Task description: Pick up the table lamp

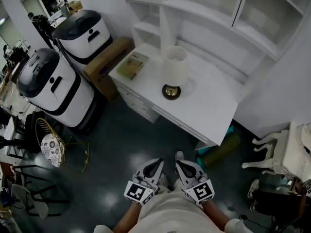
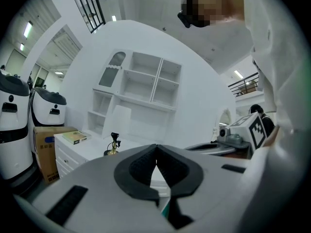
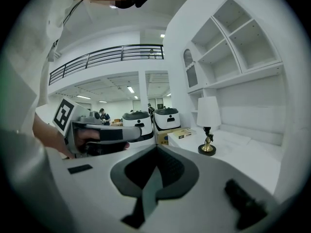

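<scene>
The lamp (image 1: 174,72) is standing upright on the white tabletop (image 1: 214,106), with nothing touching it. A book (image 1: 132,64) is lying just left of the lamp. The left gripper (image 1: 159,161) and right gripper (image 1: 179,156) are hovering side by side over the dark floor (image 1: 126,144), well apart from the lamp and pointing toward it. Both are holding their fingers clenched together, grasping nothing.
</scene>
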`<state>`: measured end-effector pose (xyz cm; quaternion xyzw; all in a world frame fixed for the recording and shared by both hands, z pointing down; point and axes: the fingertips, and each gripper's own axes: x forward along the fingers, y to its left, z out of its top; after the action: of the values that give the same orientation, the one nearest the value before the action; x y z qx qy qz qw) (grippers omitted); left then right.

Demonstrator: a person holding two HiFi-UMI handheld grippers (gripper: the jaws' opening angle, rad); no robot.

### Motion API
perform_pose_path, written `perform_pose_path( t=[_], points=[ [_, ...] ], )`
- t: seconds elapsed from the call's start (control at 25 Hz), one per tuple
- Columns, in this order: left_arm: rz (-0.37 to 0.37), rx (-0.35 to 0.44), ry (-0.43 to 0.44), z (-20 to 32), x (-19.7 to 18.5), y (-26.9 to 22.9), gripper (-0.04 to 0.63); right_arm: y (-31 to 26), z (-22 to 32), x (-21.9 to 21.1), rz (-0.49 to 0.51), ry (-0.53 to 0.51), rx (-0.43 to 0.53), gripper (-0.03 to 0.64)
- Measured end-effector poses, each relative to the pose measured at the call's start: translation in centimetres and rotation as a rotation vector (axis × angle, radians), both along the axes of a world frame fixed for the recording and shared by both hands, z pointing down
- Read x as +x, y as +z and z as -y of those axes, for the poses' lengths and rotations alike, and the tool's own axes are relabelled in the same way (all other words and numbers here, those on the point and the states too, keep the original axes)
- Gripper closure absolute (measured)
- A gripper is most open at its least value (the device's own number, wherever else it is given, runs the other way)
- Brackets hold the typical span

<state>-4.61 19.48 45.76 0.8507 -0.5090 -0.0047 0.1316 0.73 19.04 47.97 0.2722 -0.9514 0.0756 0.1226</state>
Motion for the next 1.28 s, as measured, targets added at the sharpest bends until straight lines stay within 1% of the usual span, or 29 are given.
perform_pose_path(
  t=[0.16,0.32,0.48,0.72,1.04,1.16,1.28],
  points=[
    [-0.004,-0.009,-0.034,2.1,-0.5,-0.3,0.586,-0.5,2.8,-0.7,0.031,-0.02,0.02,0.604],
    [0.018,-0.012,-0.035,4.9,-0.6,-0.5,0.585,-1.1,6.0,-1.0,0.027,-0.039,0.019,0.604],
    [0.024,-0.007,-0.054,8.4,-0.5,-1.1,0.586,-1.0,9.6,-0.6,0.022,-0.044,0.01,0.604],
    [0.04,0.002,-0.075,12.7,0.3,-1.8,0.584,-1.6,14.6,-0.3,0.044,-0.057,0.035,0.604],
    [0.047,-0.01,-0.128,17.2,2.0,-1.6,0.585,-0.9,19.5,0.9,0.047,-0.098,0.003,0.603],
    [0.047,-0.018,-0.143,18.2,2.6,-1.1,0.586,-0.4,20.7,1.4,0.039,-0.112,0.006,0.603],
    [0.043,-0.026,-0.154,19.2,3.1,-0.9,0.584,0.0,22.3,2.1,0.02,-0.09,-0.004,0.604]
  ],
)
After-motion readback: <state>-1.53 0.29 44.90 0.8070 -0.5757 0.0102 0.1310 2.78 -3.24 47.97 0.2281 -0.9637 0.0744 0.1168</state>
